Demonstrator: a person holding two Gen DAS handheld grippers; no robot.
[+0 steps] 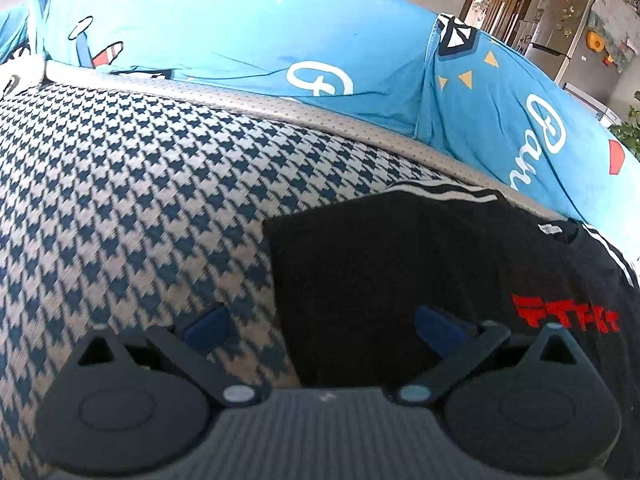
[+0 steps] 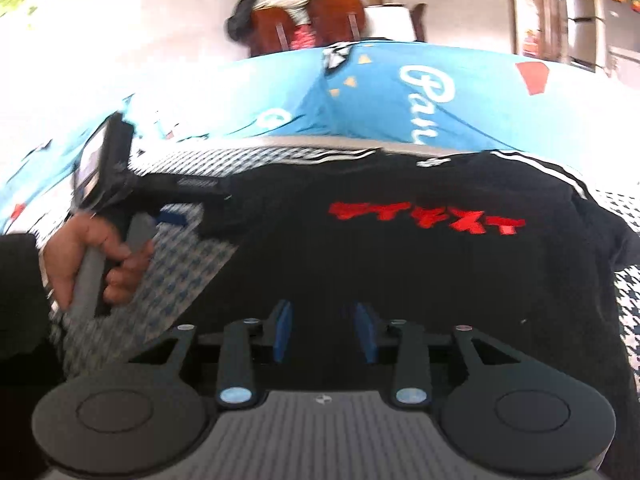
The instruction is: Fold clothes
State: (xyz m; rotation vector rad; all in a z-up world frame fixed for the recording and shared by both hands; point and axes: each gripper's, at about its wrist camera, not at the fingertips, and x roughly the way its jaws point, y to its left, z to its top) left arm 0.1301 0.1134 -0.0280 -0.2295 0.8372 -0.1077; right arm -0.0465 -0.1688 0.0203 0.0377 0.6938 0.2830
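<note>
Left gripper (image 1: pixel 324 330): blue pads spread wide with nothing between them, one pad over the houndstooth sofa seat (image 1: pixel 132 184), the other over the near left edge of the black T-shirt (image 1: pixel 400 280). Right gripper (image 2: pixel 325 332): pads (image 2: pixel 281 330) partly apart, poised above the shirt's near hem, no cloth visibly pinched between them. The shirt lies on the seat, its left side already folded in to a straight edge, white shoulder stripes (image 1: pixel 440 192) at the far side, red lettering (image 2: pixel 424 218) towards the right. In the right wrist view the person's hand (image 2: pixel 92 256) grips the left tool's handle just left of the shirt. Beyond the seat hangs a blue printed cover (image 1: pixel 240 36) over the backrest. Likely faults: with neither gripper holding fabric, a grasp begun too shallow would catch only the top layer and pull the finished fold open; the left pads, straddling the shirt's edge, might pinch seat cover along with cloth; dragging across the seat could bunch the shirt against the backrest.
</note>
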